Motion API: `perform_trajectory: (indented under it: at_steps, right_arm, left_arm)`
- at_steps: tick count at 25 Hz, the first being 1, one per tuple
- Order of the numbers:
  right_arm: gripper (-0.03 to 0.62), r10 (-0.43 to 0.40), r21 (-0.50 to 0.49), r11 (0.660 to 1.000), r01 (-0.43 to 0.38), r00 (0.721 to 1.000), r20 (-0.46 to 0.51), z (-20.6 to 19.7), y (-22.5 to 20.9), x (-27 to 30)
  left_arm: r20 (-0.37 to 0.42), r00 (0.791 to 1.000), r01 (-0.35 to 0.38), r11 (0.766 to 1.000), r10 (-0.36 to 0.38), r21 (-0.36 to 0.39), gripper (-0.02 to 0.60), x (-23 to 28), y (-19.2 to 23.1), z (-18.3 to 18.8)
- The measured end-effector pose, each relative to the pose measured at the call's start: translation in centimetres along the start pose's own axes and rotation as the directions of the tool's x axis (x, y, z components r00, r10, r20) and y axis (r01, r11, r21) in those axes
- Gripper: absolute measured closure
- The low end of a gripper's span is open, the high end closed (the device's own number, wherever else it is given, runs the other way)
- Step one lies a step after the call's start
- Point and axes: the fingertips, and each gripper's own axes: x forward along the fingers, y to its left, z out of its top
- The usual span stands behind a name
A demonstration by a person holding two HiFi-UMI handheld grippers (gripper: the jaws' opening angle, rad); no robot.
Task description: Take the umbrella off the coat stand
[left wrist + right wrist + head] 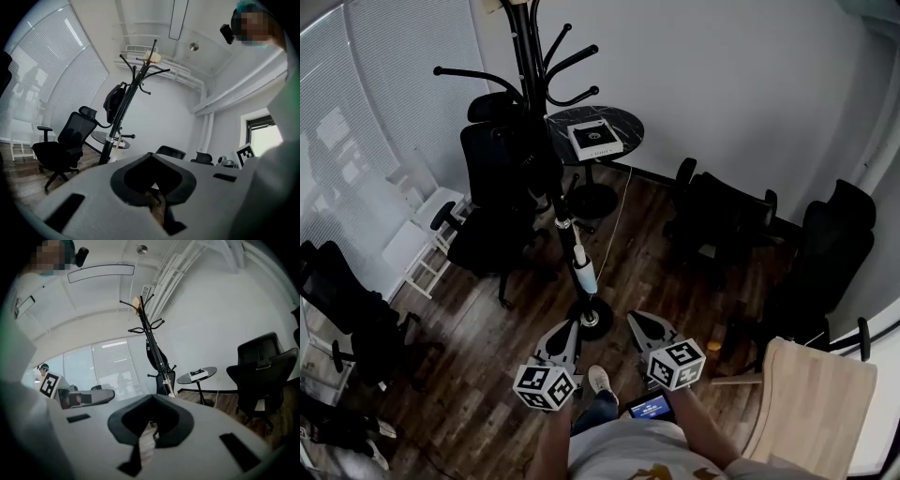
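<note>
Office with wood floor: black umbrella (153,356) hangs against coat stand (143,319).

- Floor (478,403): dark wood planks, smooth, low sheen.
- Coat stand (526,66): black metal, smooth, glossy.
- Wall (731,84): white, matt.
- Round table (630,125): dark top, polished.
- Office chair (502,169): black cloth back, plastic arms.
- Board (816,403): pale wood, matt.
- Left gripper (573,323) and right gripper (635,319): grey plastic shells, matt.

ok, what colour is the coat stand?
The coat stand is black; it shows best in the head view.
</note>
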Motion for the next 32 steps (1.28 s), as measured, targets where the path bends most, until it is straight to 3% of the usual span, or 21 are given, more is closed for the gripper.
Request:
perform_trajectory:
  at_steps: [16,32]
  right_arm:
    - [0.582,-0.022,-0.008,1.000,0.021,0.999,-0.036,1.0,-5.7,7.7]
    - [0.582,0.012,0.007,1.000,-0.011,0.995,-0.101,0.4,-8.0,17.7]
  left_arm:
    - [-0.028,0.998,-0.061,0.998,0.062,0.016,0.561,7.6,6.7,0.5]
    - [-0.064,0.996,-0.053,0.998,0.055,0.044,0.561,15.4,13.7,1.3]
